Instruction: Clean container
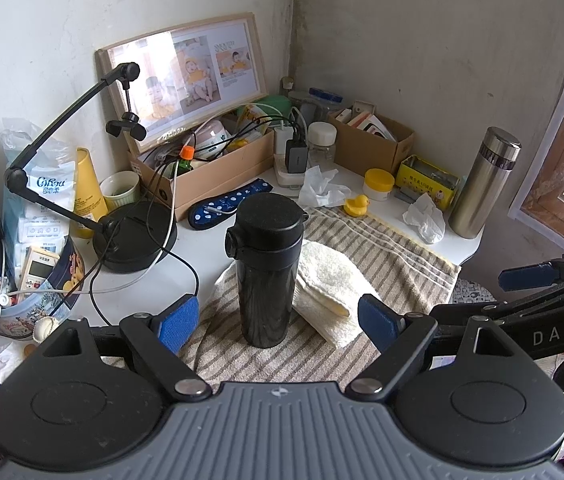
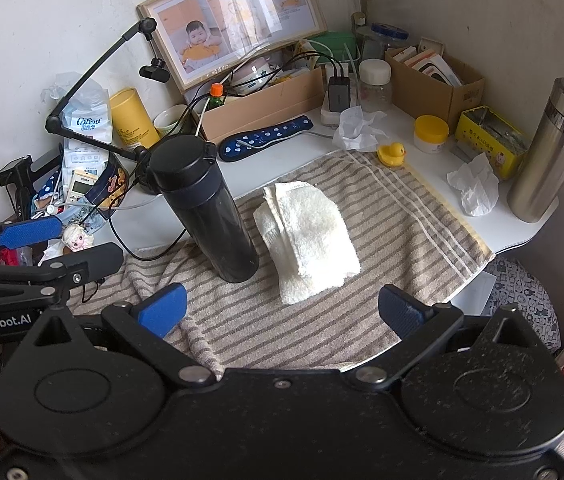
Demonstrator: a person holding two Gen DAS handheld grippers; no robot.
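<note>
A black lidded flask (image 1: 265, 268) stands upright on a striped towel (image 1: 394, 264) on the white desk. A folded cream cloth (image 1: 328, 284) lies just right of it. My left gripper (image 1: 277, 324) is open and empty, its blue pads on either side of the flask's base, a little in front of it. In the right wrist view the flask (image 2: 205, 204) stands left of the cloth (image 2: 308, 236) on the towel (image 2: 402, 224). My right gripper (image 2: 282, 312) is open and empty, just in front of the cloth. Each gripper shows at the edge of the other's view.
A black lamp stand (image 1: 133, 236) with cables sits left of the flask. A steel thermos (image 2: 550, 152), yellow tin (image 2: 490, 140), crumpled tissue (image 2: 476, 188), rubber duck (image 2: 392, 154) and yellow-lidded jar (image 2: 430, 134) stand at the right. Cardboard boxes (image 2: 265, 108) and a photo frame (image 2: 233, 20) line the back wall.
</note>
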